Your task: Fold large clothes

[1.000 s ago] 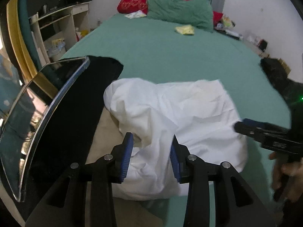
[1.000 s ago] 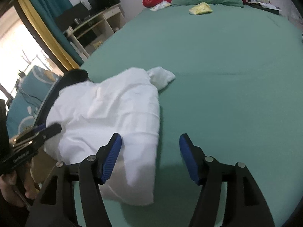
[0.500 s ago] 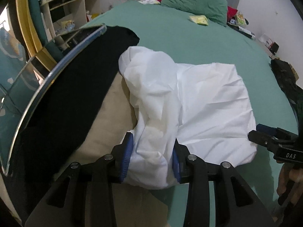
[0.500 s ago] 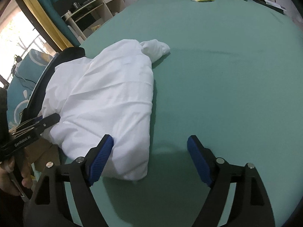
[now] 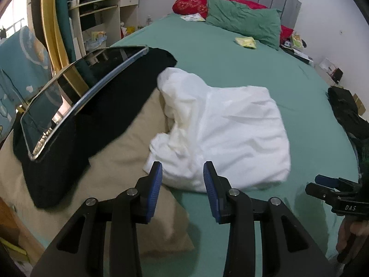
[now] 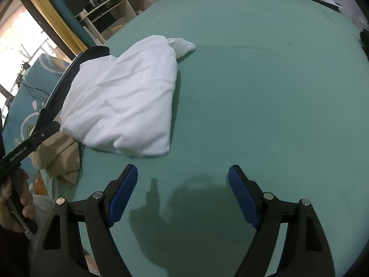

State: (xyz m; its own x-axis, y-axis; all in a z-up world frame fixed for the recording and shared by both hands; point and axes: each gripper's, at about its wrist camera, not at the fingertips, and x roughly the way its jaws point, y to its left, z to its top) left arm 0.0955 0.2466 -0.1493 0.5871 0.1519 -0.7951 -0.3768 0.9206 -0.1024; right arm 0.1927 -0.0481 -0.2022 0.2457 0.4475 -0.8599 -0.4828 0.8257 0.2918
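Note:
A white garment (image 5: 230,129) lies folded into a rough rectangle on the green bed sheet (image 5: 230,53), one bunched sleeve end trailing at its near left corner. My left gripper (image 5: 182,175) is open and empty, its blue pads just short of that bunched end. In the right wrist view the same garment (image 6: 124,101) lies to the upper left. My right gripper (image 6: 183,180) is wide open and empty, held above bare sheet (image 6: 253,92) in front of the garment's near edge.
A black garment (image 5: 92,120) and a beige one (image 5: 120,166) lie left of the white one, with a glass-topped panel (image 5: 76,92) over the black cloth. Pillows (image 5: 242,20) and a yellow packet (image 5: 245,42) are at the headboard. A dark bag (image 5: 346,110) sits at the right.
My left gripper has opened, let go of the white sleeve and pulled back. The sleeve dropped onto the pile. My right gripper has backed away from the garment's edge and opened wider.

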